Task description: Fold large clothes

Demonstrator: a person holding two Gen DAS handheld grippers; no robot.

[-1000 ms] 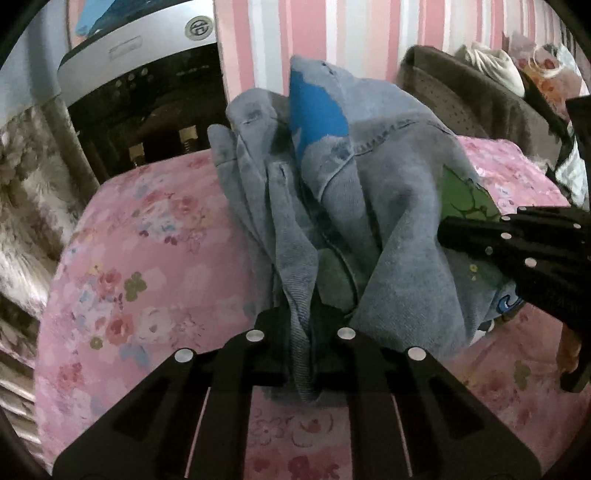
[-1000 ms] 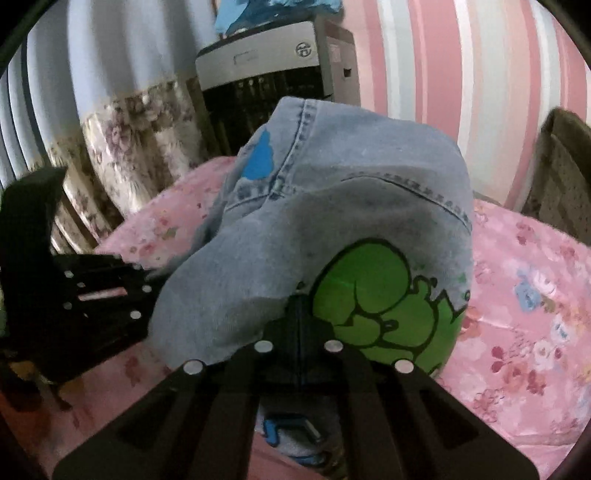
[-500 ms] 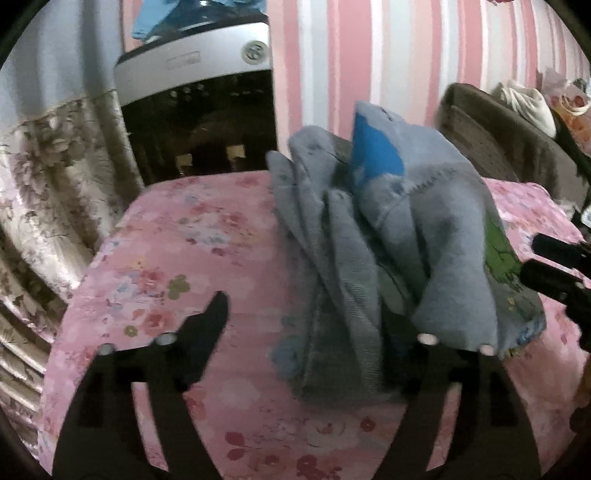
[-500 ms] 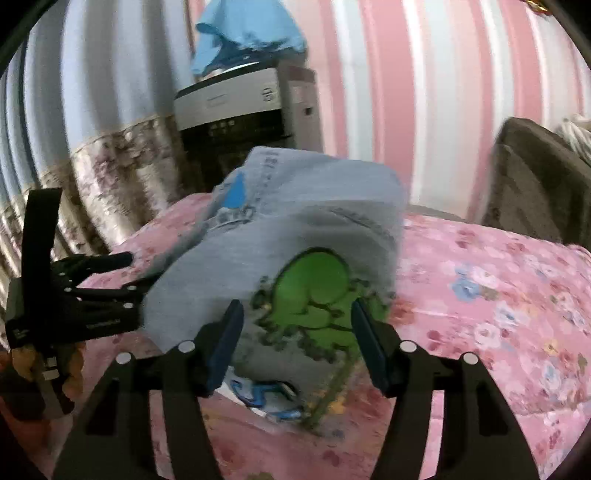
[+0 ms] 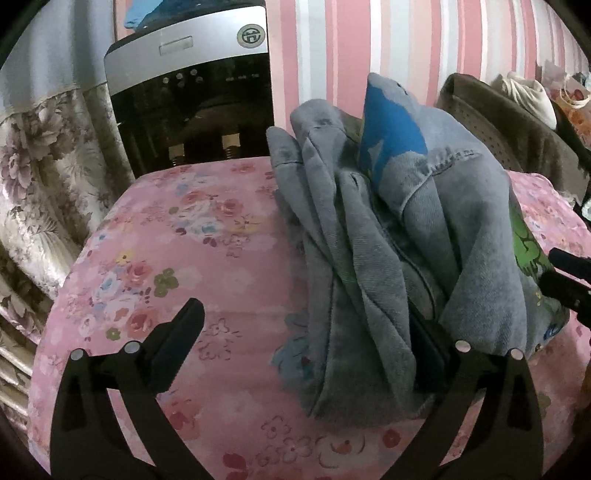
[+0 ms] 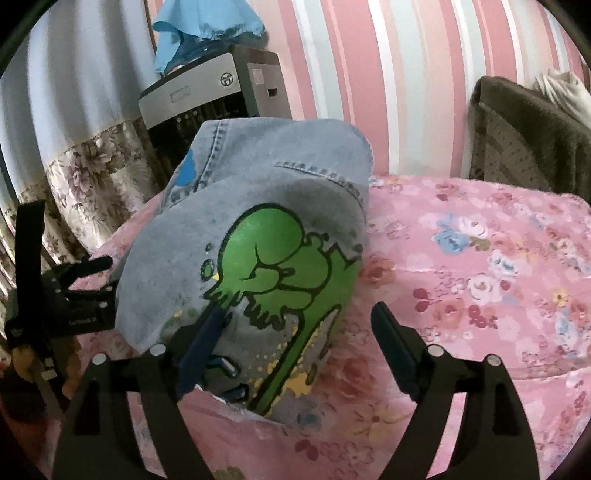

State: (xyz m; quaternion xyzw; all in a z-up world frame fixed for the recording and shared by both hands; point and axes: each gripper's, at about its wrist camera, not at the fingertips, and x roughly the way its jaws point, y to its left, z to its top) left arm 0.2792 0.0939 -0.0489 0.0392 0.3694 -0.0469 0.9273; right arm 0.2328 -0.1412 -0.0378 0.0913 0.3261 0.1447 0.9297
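Note:
A folded grey-blue denim garment [image 5: 399, 221] with a green cartoon print [image 6: 280, 266] and a blue patch lies bunched on the pink floral table cover [image 5: 177, 236]. My left gripper [image 5: 306, 336] is open, its right finger against the garment's near edge, its left finger over bare cover. My right gripper [image 6: 295, 332] is open, its left finger touching the garment's printed end. The left gripper also shows at the left of the right wrist view [image 6: 85, 288]. Neither holds cloth.
A silver and black appliance [image 5: 192, 92] with a blue cloth on top [image 6: 207, 26] stands behind the table. Flowered curtain [image 5: 40, 177] at left. A brown covered chair [image 6: 532, 136] with white cloth at back right. Striped pink wall behind.
Both grippers were shut on the garment a second ago, opened and let it go. The garment has settled lower on the cover, and both grippers have drawn back slightly.

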